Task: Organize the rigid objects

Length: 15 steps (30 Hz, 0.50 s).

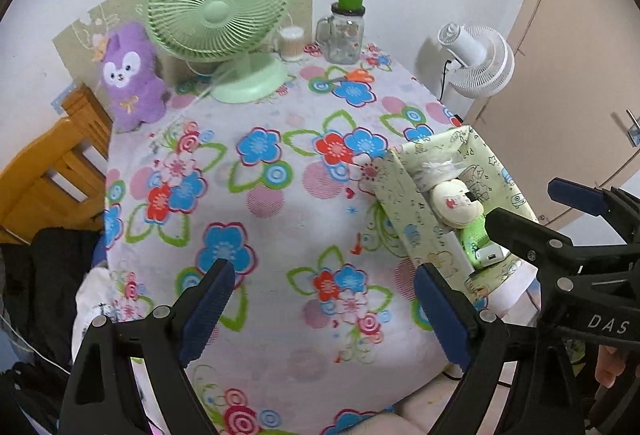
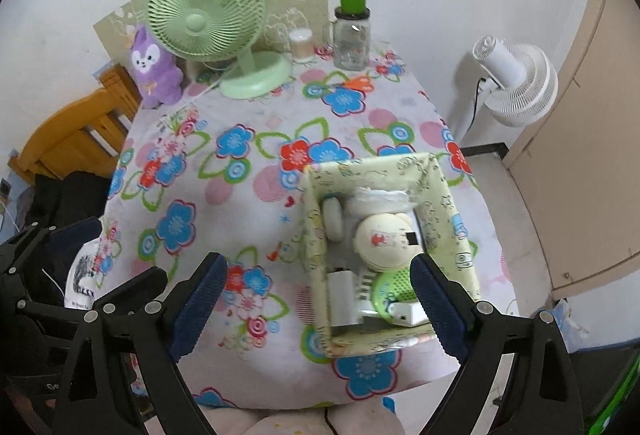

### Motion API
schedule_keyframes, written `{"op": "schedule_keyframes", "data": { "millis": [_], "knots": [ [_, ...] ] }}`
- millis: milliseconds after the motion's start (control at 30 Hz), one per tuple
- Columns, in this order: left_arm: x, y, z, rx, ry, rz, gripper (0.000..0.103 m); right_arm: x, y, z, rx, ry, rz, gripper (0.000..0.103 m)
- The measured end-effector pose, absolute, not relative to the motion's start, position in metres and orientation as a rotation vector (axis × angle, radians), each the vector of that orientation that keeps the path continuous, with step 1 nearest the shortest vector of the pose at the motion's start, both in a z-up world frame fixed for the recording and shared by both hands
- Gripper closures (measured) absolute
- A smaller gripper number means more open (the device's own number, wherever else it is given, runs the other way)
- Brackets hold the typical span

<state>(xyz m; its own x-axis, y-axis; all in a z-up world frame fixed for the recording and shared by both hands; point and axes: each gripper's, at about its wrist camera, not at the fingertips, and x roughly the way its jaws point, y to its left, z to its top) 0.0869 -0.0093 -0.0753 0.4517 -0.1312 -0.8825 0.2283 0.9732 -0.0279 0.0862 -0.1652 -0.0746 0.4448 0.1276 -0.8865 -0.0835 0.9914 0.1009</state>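
Floral table [image 2: 280, 195]; both grippers agape, empty.

I am reading the white letters "DAS" on the black body of my right gripper [image 1: 576, 215], which is showing at the right edge of my left wrist view. I am making out what look like "PAR" printed on the inner wall of the green patterned box [image 1: 476, 151]. Small dark print is showing on the white cloth [image 2: 82, 281] hanging at the tabletop's left edge, too blurred for me to read.
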Motion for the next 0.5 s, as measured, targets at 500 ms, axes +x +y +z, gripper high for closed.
{"op": "schedule_keyframes", "data": {
  "millis": [500],
  "knots": [
    [0.063, 0.048, -0.011, 0.087, 0.890, -0.109, 0.003, 0.063, -0.123, -0.024, -0.003, 0.899, 0.094, 0.009]
  ]
}}
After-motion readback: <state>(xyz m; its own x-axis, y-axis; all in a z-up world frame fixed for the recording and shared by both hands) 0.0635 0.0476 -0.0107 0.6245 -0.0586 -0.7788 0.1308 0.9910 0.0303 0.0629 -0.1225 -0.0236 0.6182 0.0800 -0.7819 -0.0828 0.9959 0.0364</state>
